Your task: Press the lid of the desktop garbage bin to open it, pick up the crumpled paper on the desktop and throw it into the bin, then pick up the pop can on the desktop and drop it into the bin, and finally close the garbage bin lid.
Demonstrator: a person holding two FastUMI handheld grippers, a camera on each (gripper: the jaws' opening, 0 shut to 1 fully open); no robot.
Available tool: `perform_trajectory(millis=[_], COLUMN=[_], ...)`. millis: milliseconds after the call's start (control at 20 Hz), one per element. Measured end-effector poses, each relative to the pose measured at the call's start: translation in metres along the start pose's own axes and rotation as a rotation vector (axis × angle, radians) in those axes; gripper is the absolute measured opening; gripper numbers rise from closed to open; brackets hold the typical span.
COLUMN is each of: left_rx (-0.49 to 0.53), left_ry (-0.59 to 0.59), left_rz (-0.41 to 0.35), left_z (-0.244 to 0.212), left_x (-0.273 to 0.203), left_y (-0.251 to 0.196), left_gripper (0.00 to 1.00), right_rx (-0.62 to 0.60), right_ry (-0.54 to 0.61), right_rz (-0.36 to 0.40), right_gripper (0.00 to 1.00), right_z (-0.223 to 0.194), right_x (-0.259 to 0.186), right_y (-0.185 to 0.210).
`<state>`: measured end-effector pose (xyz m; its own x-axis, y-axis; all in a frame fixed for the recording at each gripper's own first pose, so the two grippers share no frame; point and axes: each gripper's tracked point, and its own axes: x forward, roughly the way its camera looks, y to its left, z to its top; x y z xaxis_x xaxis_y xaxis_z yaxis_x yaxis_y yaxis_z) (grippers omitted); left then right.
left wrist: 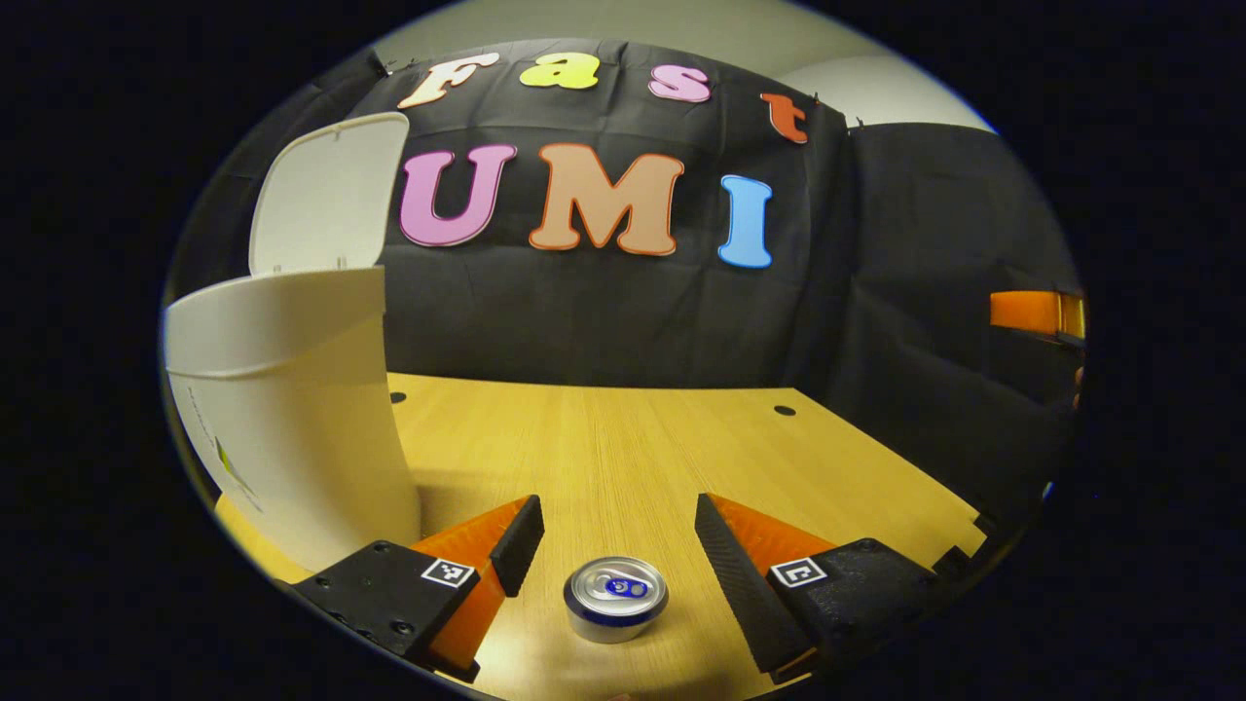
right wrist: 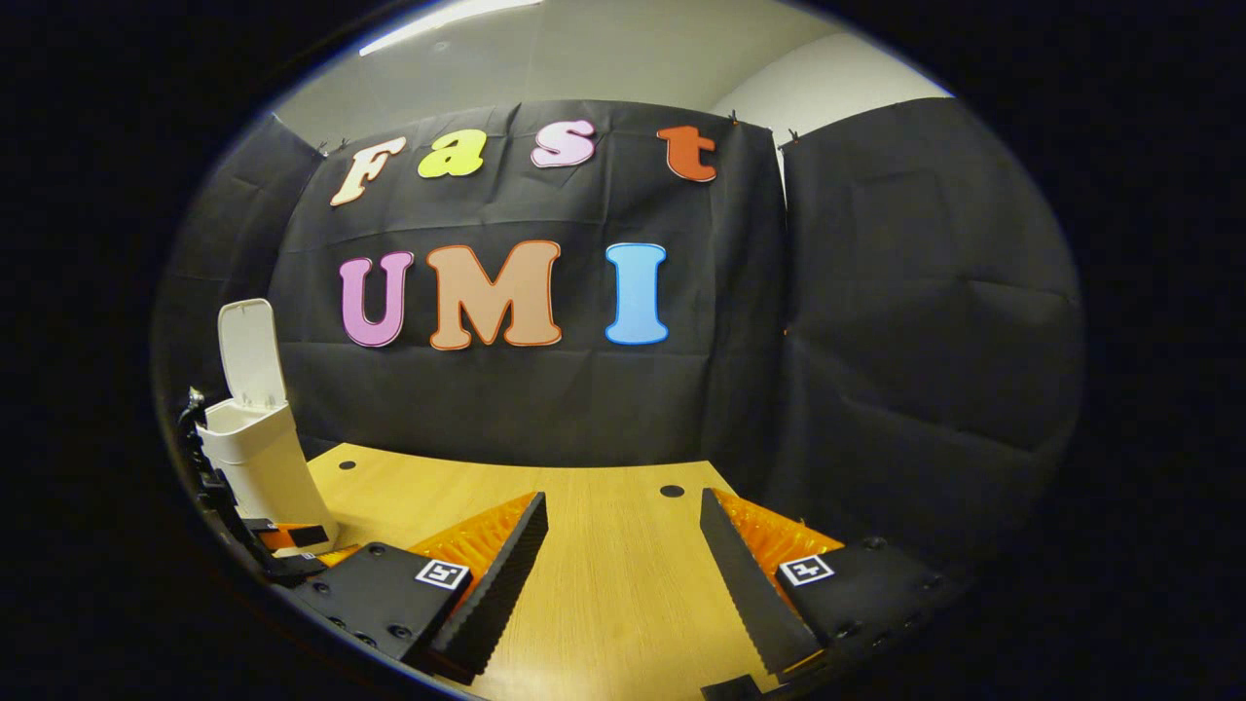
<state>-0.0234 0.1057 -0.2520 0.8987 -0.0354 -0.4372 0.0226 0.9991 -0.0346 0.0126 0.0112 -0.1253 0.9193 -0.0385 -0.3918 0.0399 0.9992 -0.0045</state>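
A pop can (left wrist: 615,597) with a silver top and blue sides stands upright on the wooden desktop (left wrist: 623,448). My left gripper (left wrist: 613,531) hangs open just above and behind it, one finger to each side, neither touching it. The white garbage bin (left wrist: 292,419) stands close at the left with its lid (left wrist: 326,190) swung up. In the right gripper view the same bin (right wrist: 263,467) sits far left, lid (right wrist: 249,350) raised. My right gripper (right wrist: 623,531) is open over bare desktop (right wrist: 604,584) with nothing between its fingers.
Black cloth walls the booth behind and to the right of the desk. Two small dark holes (left wrist: 784,410) mark the desktop's back edge. The other gripper (right wrist: 282,545) shows beside the bin's base in the right gripper view.
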Motion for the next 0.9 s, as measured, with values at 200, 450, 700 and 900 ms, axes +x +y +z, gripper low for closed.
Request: perform_trajectory(millis=[200, 450, 700, 900], left_rx=[-0.019, 0.001, 0.039, 0.036], left_ry=[0.087, 0.221, 0.187, 0.083], left_rz=[0.02, 0.043, 0.04, 0.032], left_z=[-0.04, -0.087, -0.064, 0.005], left_x=[0.016, 0.026, 0.018, 0.021], left_y=[-0.002, 0.003, 0.005, 0.011], left_gripper=[0.94, 0.95, 0.8, 0.79], right_rx=[-0.01, -0.035, -0.045, -0.041], right_ry=[0.026, 0.03, 0.011, 0.007], right_rz=[0.0, 0.02, 0.045, 0.087], right_gripper=[0.99, 0.99, 0.99, 0.99], right_z=[-0.008, -0.008, -0.006, -0.011], right_x=[-0.001, -0.001, -0.001, 0.002], right_y=[-0.006, -0.001, 0.009, 0.028])
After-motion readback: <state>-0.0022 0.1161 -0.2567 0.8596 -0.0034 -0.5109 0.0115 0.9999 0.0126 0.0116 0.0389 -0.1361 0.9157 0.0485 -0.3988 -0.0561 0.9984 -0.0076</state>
